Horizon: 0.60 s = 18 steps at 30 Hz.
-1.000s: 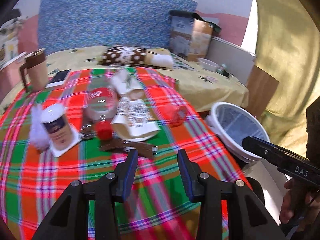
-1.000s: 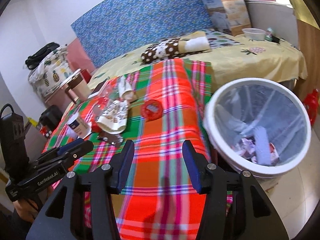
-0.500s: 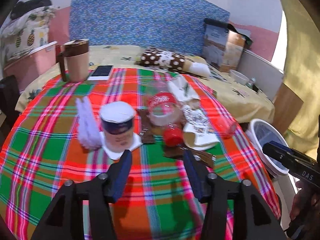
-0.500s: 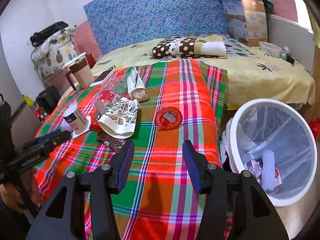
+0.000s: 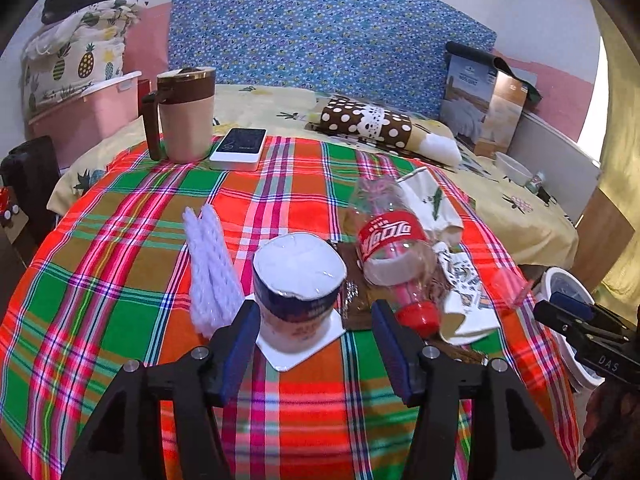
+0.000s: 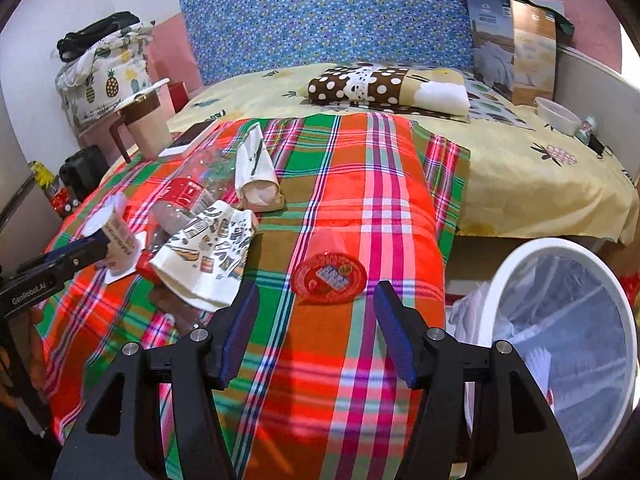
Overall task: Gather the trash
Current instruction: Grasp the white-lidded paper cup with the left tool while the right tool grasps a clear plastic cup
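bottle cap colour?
Red; the bottle cap shows best in the left wrist view.

Blue floral headboard (image 5: 320,36) against pink wall (image 5: 560,92); bed under yellow pineapple sheet (image 6: 532,176); plaid cloth (image 5: 120,264) in foreground.

upright paper cup (image 5: 298,292), blue band, white foil lid torn at the front edge, stands on a white square card at lower centre of the left view. clear plastic bottle (image 5: 394,258), red label and red cap, lies on its side just right of the cup, cap toward the camera. printed paper wrapper (image 6: 206,260), crumpled, lies left of centre in the right view. red round lid (image 6: 329,278) lies flat at centre. white-rimmed trash bin (image 6: 520,256), lined, holding scraps, stands at lower right.
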### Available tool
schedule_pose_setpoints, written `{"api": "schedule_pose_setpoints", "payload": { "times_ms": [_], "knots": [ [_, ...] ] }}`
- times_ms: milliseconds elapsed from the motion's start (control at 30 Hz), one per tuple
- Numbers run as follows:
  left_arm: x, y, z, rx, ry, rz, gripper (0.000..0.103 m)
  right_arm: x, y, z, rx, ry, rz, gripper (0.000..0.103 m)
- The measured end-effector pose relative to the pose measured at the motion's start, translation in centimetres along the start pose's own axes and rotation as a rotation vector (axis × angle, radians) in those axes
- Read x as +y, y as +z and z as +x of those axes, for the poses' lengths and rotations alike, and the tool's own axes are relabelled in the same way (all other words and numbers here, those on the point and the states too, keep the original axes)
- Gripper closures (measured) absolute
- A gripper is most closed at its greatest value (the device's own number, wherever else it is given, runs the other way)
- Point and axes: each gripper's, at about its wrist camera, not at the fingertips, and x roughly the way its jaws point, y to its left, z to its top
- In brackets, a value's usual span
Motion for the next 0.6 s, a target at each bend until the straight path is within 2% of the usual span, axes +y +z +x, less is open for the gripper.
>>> {"api": "schedule_pose_setpoints", "payload": {
  "times_ms": [467, 500, 533, 600],
  "knots": [
    [0.7, 1.2, 2.7, 0.013, 0.041, -0.027, 0.046, -0.8, 0.7, 2.1, 0.055, -0.005, 0.020, 0.042],
    [0.7, 1.2, 2.8, 0.013, 0.041, -0.023, 0.048, -0.7, 0.7, 2.1, 0.052, -0.002, 0.018, 0.044],
    [0.6, 1.2, 2.8, 0.014, 0.041, -0.019, 0.050, -0.6, 0.7, 2.1, 0.051, 0.000, 0.016, 0.052],
    [0.6, 1.2, 2.8, 0.010, 0.037, -0.015, 0.050, -0.4, 0.5, 2.0, 0.051, 0.005, 0.012, 0.055]
  ]
}}
